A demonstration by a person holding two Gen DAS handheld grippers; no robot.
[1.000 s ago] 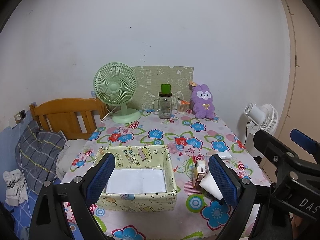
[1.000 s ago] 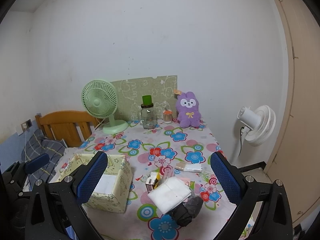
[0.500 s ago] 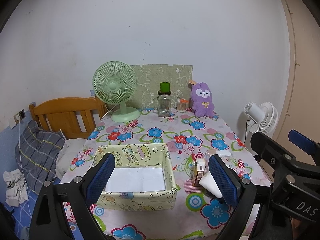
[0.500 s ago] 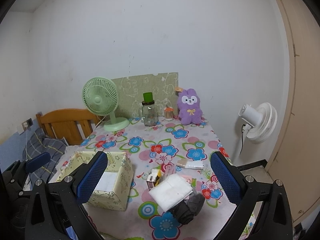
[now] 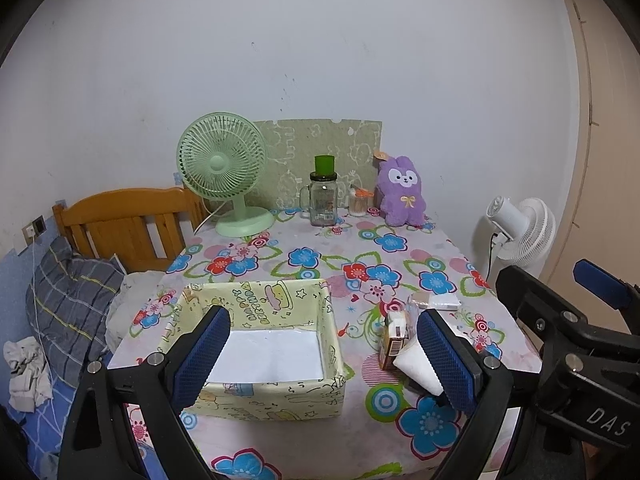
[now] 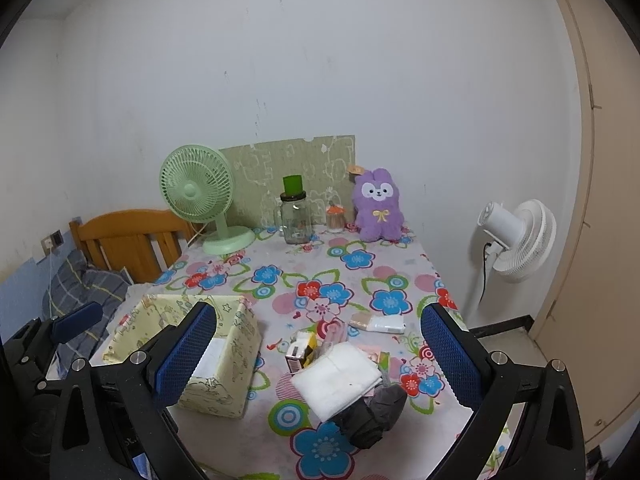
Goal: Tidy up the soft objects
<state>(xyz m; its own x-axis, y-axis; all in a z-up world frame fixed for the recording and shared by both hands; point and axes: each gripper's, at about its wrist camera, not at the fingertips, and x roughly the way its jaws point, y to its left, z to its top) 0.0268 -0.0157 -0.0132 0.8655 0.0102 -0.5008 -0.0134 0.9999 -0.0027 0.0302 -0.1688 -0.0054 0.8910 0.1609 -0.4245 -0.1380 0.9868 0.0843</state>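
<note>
Two tools, both held above the near edge of the tabletop point(image 5: 280, 452), fingers spread wide, nothing between them: left tool point(image 5: 320, 360) over the fabric box point(image 5: 256, 396), right tool point(image 6: 320, 356) over the pile just right of that box. Blue, cross-hatched rubber pads point(image 6: 450, 354) on black frames.

Soft things gathered right of the box: folded white cloth point(image 6: 336, 378), square, quilted-looking, slightly rumpled; dark grey bundle point(image 6: 370, 414), limp and creased, touching the cloth's near corner, lying nearer than it. Small printed carton point(image 6: 298, 354) upright, wedged against the cloth's far edge. White flat packet point(image 6: 378, 324) a little beyond, apart from the pile.

Box itself pale yellow, cartoon-printed, floppy-walled, open-topped, white sheet point(image 5: 266, 356) flat on its floor. Tabletop covering glossy, big blue, red and pink flowers.

Far behind the box, along the wall: mint-green round fan point(image 5: 222, 158), clear glass jar point(image 5: 323, 202) with green cap, purple plush rabbit point(image 5: 401, 192), fuzzy, upright.

Left wrist view alone: inside of the box in full, with cloth reduced to a white corner behind a pad and the grey bundle hidden. Right wrist view alone: whole pile seen from above, box seen from its corner.
</note>
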